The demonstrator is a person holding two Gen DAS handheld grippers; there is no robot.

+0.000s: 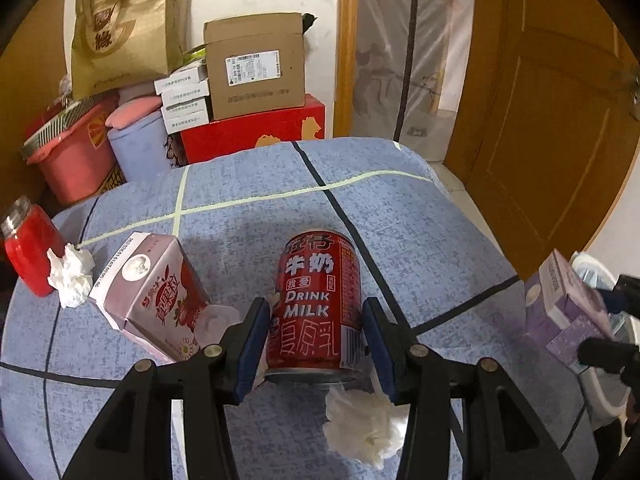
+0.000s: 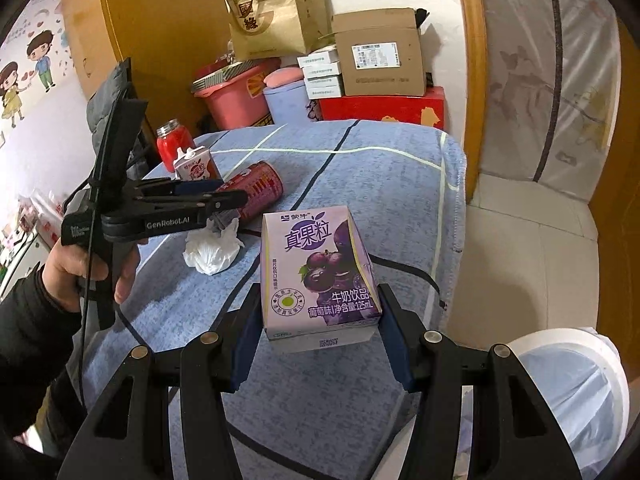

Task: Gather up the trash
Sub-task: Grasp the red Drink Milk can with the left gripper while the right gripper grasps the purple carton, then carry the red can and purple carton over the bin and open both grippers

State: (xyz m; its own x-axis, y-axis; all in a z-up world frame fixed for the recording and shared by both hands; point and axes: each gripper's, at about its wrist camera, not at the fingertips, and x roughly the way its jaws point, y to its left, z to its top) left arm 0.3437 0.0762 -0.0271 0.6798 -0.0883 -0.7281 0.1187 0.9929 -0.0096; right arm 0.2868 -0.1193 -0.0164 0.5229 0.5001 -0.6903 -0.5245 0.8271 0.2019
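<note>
My left gripper (image 1: 318, 344) is shut on a red milk can (image 1: 316, 304) and holds it tilted above the blue cloth-covered table (image 1: 400, 216). It shows from the side in the right wrist view (image 2: 230, 200), with the can (image 2: 260, 188). My right gripper (image 2: 320, 332) is shut on a purple grape milk carton (image 2: 316, 272), near the table's right edge; the carton also shows in the left wrist view (image 1: 560, 304). A pink strawberry carton (image 1: 156, 300) and crumpled tissues (image 1: 72, 276) (image 1: 364, 428) lie on the table.
A red jar with a metal lid (image 1: 28, 248) stands at the table's left edge. A white bin with a blue liner (image 2: 576, 396) sits on the floor at the right. Boxes, a paper bag (image 1: 124, 28) and a pink tub (image 1: 76, 152) are stacked behind the table. A wooden door (image 1: 552, 120) is at the right.
</note>
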